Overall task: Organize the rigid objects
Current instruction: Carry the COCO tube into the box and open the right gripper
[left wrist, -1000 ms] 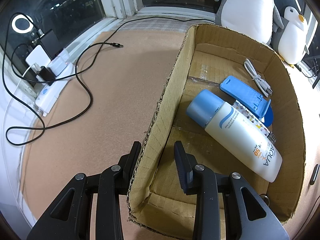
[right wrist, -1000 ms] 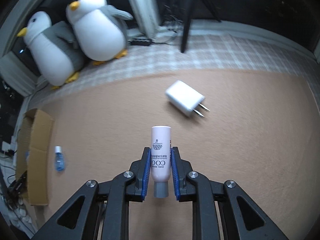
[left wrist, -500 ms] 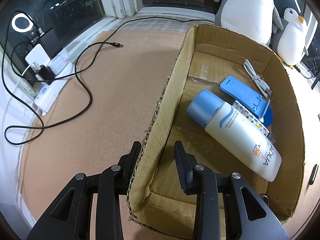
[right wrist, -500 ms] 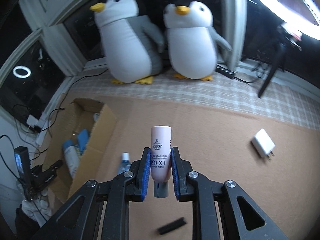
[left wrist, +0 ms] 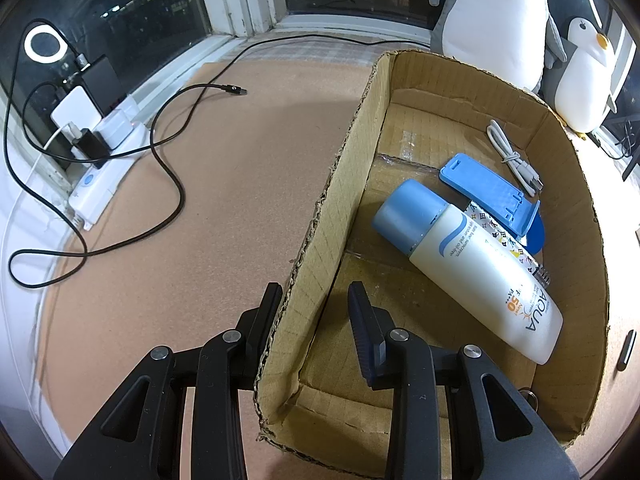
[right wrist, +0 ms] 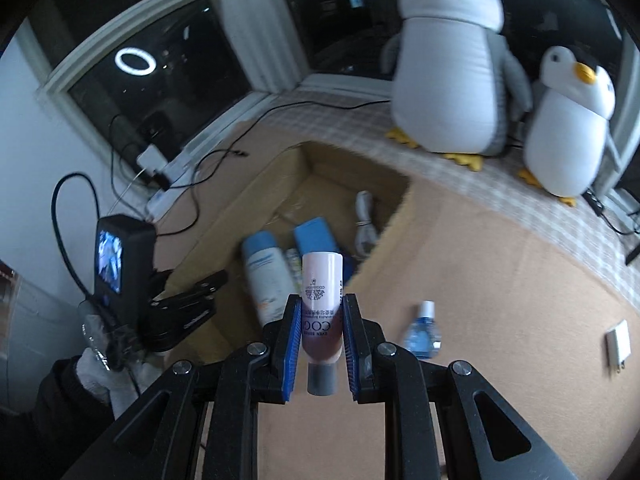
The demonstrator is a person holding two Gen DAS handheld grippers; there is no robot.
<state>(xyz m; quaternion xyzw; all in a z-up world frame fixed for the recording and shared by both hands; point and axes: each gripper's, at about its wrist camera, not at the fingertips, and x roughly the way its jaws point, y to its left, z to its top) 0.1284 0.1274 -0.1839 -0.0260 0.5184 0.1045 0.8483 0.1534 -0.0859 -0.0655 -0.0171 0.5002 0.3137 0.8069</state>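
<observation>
Cork floor [left wrist: 240,200] | left claw [left wrist: 314,300] grips box wall [left wrist: 340,208] | right claw [right wrist: 320,312] holds pink tube [right wrist: 322,300]

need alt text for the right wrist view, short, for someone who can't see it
The right claw grips a pink tube, cap toward the camera, above a tan mat. Beyond it an open cardboard box holds a white sunscreen bottle, a blue holder and a white cable. Two plush penguins sit behind.

Two penguin plushies [right wrist: 452,76] by window; power strip [left wrist: 100,176], black cable [left wrist: 172,184] on floor.
</observation>
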